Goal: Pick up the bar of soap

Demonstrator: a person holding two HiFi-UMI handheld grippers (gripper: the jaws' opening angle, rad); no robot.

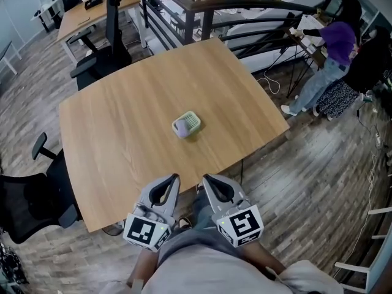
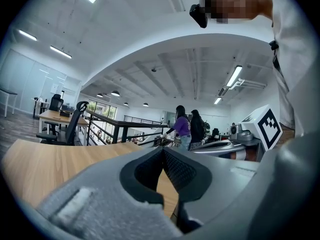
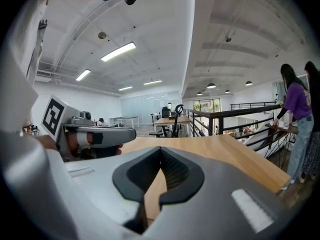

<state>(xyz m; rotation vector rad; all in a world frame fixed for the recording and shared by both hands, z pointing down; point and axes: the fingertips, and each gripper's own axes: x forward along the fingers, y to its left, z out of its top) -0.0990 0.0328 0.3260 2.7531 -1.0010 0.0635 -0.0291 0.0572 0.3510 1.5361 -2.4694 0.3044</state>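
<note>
The soap [image 1: 181, 128] is sitting on a green dish [image 1: 193, 121] around the middle of the table [image 1: 110, 133]. The left gripper [image 1: 173, 179] and right gripper [image 1: 206, 179] are hovering over the near edge, both with jaws pinched together, gripping nothing.

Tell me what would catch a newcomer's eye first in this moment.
A lilac bar of soap in a pale green dish sits alone in the middle of the big wooden table. At the near edge, the left hand-held gripper and right hand-held gripper are side by side, both shut and empty. Two people stand beyond the table's far right corner.
</note>
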